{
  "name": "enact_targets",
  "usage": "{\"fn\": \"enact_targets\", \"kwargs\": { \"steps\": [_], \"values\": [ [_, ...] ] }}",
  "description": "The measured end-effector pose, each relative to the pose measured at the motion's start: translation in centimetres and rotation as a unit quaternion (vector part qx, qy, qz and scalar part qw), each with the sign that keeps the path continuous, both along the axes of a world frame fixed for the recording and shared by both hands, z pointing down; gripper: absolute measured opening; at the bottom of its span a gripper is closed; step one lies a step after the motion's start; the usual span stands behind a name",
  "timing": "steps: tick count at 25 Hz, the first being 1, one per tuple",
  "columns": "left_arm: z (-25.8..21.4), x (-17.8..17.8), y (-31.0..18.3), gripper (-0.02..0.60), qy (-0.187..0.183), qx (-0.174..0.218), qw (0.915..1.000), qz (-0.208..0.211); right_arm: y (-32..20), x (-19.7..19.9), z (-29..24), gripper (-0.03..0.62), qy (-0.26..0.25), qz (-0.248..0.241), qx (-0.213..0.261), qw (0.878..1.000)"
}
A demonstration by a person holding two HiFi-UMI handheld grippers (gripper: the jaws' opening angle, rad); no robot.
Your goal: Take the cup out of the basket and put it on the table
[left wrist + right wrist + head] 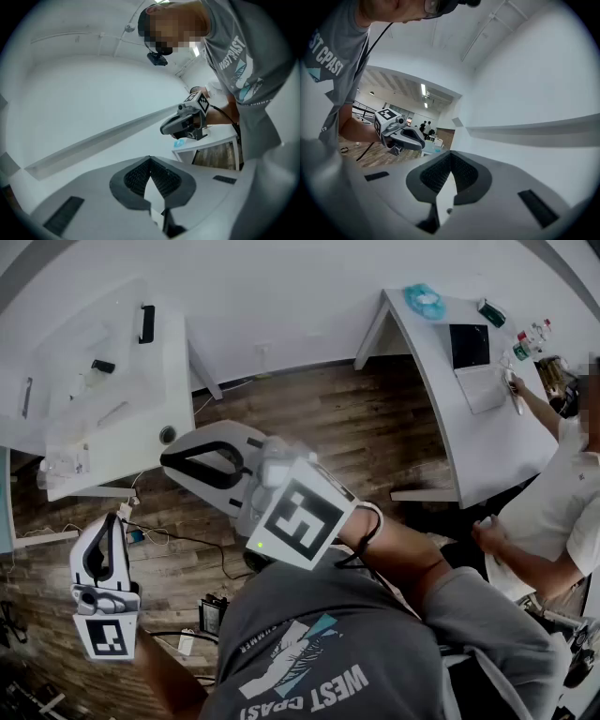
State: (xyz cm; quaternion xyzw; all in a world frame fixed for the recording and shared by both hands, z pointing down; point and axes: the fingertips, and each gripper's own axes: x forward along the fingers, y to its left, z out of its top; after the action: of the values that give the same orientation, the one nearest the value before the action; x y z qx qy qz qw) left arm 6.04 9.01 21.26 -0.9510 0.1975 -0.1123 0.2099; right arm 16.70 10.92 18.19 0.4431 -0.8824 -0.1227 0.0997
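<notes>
Wooden floor [347, 427] is seen below both grippers. In the head view the left gripper [113, 521] is held at 8 o'clock and the right gripper [171, 461] toward 9 o'clock. Both are closed on nothing. The cup and the basket cannot be found in any view.

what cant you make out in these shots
- the cup and the basket: in no view; both gripper views look up, mostly at wall and ceiling.
- small items on the white table: head view, too small and blurred to name.
- seated person: head view, cut off by the right edge.
- floor straight below: head view, hidden by the wearer's grey shirt.
</notes>
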Motion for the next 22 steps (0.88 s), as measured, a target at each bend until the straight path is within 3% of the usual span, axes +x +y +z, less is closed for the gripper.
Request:
{"fn": "enact_targets", "kwargs": {
  "steps": [14,15,18,20,22],
  "values": [
    [-0.6,-5.0,0.4,0.009,0.021,0.007,0.9997,0.003,-0.3,-5.4,-0.7,0.011,0.047,-0.015,0.003,0.999],
    [-0.7,-5.3,0.6,0.009,0.020,0.012,0.9997,0.004,-0.4,-5.9,-1.2,0.012,0.032,-0.019,0.006,0.999],
    [-1.7,-5.6,0.8,0.009,0.033,0.043,0.9982,0.025,-0.9,-6.6,-2.7,0.012,-0.090,0.004,-0.007,0.996],
    [-2.5,-5.2,0.2,0.009,0.057,0.062,0.9954,0.047,-1.3,-6.6,-2.6,0.012,-0.090,0.024,-0.021,0.995],
    [-2.8,-5.8,-0.9,0.009,0.075,0.062,0.9938,0.053,-1.9,-7.2,-2.3,0.012,-0.048,0.025,-0.015,0.998]
  ]
}}
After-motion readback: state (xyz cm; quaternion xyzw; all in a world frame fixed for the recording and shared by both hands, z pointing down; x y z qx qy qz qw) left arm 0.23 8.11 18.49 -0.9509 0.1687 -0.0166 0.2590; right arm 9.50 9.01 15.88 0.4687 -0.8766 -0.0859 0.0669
